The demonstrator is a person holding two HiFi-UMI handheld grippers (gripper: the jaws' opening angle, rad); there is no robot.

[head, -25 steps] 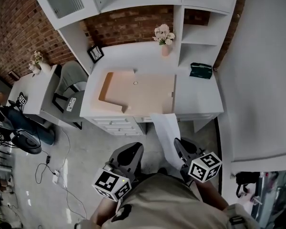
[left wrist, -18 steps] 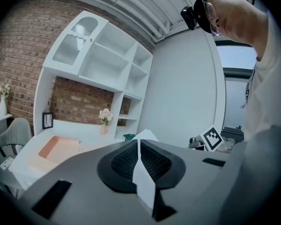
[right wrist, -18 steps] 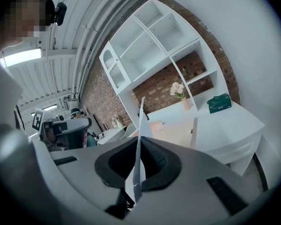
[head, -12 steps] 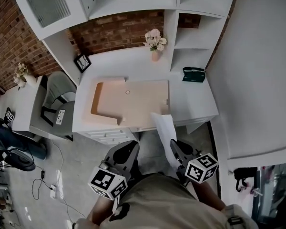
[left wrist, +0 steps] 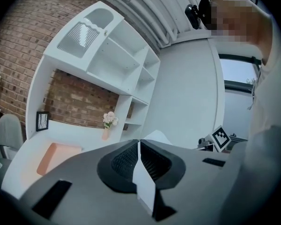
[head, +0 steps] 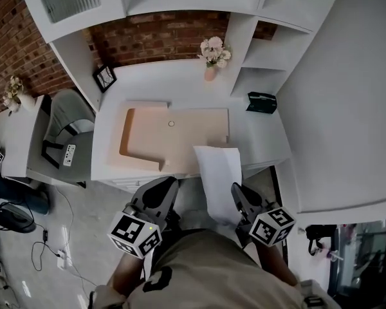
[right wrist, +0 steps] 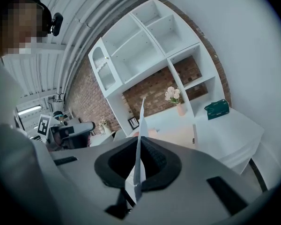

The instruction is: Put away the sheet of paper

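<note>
Light and floppy, the sheet of paper [head: 217, 172] juts over the table's [head: 264, 134] front edge, best kept held by its near end where the right gripper [head: 237, 193] pinches it, while the left gripper [head: 162, 190] is clamped on a thin white slip [left wrist: 143, 182].

I read the sheet of paper [head: 219, 172] as plain white, like the desk [head: 260, 134]. The desk mat [head: 180, 134] is peach, the brick wall [head: 157, 37] is red-brown, the case [head: 262, 102] is dark green, and the flowers [head: 212, 47] are pale pink. The left gripper [head: 162, 188] and right gripper [head: 239, 195] are grey, with black-and-white square markers.
</note>
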